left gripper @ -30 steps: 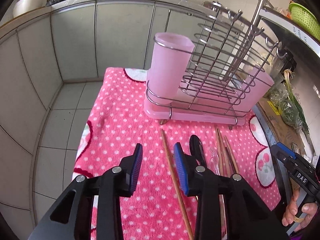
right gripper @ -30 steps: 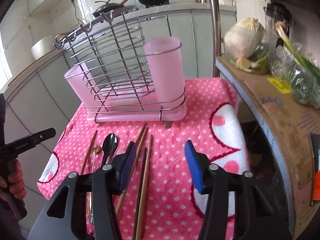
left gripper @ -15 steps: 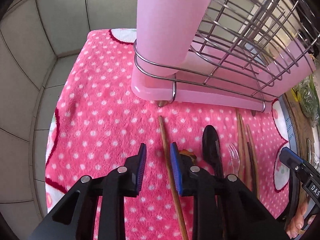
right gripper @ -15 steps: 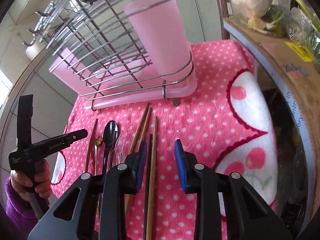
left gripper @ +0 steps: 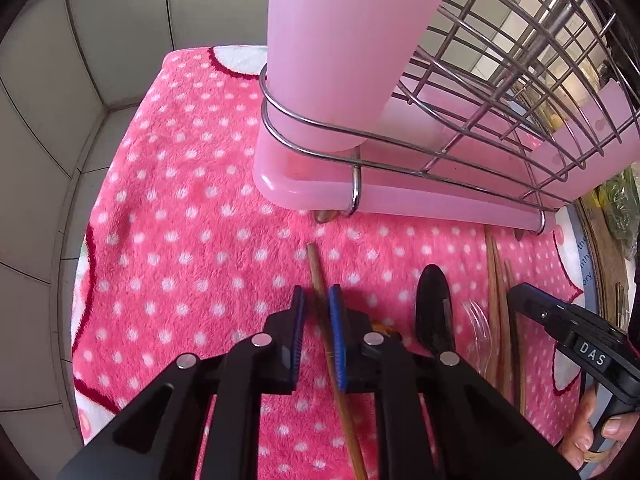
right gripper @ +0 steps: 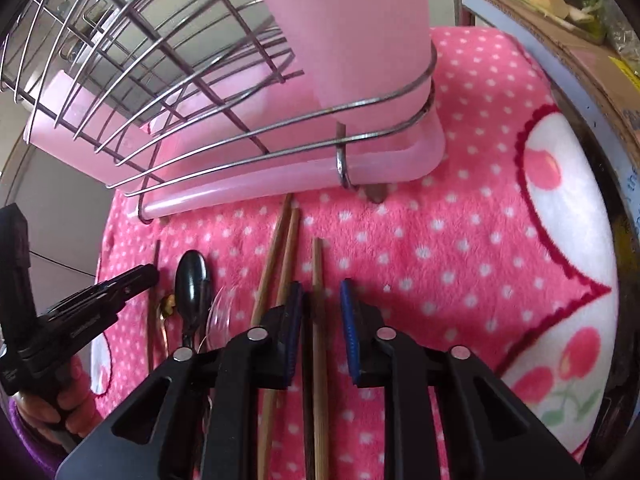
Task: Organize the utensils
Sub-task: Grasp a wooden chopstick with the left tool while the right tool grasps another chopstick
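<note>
Several utensils lie in a row on a pink dotted towel [left gripper: 192, 240] before a wire rack with pink cups [left gripper: 332, 40]. My left gripper [left gripper: 317, 300] is low over the leftmost wooden chopstick [left gripper: 316, 268]; its blue pads straddle it closely, a thin gap showing on the left. My right gripper [right gripper: 320, 300] is open around the rightmost chopstick [right gripper: 317, 264], with a wider gap on the right. Between them lie a black spoon [right gripper: 192, 280], a clear plastic fork [left gripper: 476, 320] and two more chopsticks [right gripper: 280, 248].
The rack's pink drip tray [right gripper: 280, 176] and wire feet stand just beyond the chopstick tips. A cardboard box with vegetables [right gripper: 560, 20] borders the towel on the right. Tiled cabinet fronts [left gripper: 80, 60] drop off at the left.
Both grippers have come down and forward toward the towel. Each has narrowed its jaws around a chopstick, the left more than the right.
</note>
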Tool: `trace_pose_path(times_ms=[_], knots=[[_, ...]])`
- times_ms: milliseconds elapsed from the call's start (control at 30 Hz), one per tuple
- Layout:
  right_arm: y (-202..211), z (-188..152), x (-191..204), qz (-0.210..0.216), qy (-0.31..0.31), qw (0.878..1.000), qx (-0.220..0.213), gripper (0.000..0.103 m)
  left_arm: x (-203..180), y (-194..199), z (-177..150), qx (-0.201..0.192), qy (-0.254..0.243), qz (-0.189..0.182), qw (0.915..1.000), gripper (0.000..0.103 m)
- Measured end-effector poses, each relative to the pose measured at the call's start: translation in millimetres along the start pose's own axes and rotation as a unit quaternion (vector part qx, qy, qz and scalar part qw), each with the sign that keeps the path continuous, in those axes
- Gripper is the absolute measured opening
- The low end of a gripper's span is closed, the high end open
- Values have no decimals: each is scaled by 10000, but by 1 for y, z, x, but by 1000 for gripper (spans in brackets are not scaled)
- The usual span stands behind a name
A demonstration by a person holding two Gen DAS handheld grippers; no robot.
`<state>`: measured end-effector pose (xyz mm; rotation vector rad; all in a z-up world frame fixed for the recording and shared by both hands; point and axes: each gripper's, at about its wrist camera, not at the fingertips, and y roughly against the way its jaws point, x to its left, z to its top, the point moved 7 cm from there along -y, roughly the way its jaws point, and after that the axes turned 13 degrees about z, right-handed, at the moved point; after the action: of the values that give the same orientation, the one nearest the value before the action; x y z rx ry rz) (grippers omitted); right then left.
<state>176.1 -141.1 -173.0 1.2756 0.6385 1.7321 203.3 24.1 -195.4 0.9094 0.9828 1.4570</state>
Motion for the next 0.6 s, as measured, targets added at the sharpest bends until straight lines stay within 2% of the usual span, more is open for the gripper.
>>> trace_pose_path(times_ms=[33,233,433,600], knots=[[1,1,0,15,-31,10000,-28,5,2,1,0,25,57,-78,10000,6],[19,2,-22,-85,-251,9994,-224,5,14,7,0,68,167,-345,9992,6],[32,-2,-47,-254,-490,9980,-320,5,25,7,0,134,157,-241,9995,6],[30,-4,-48,-275,-462,9983,-208,6,24,3,-1,256,120,-170,9995,6]])
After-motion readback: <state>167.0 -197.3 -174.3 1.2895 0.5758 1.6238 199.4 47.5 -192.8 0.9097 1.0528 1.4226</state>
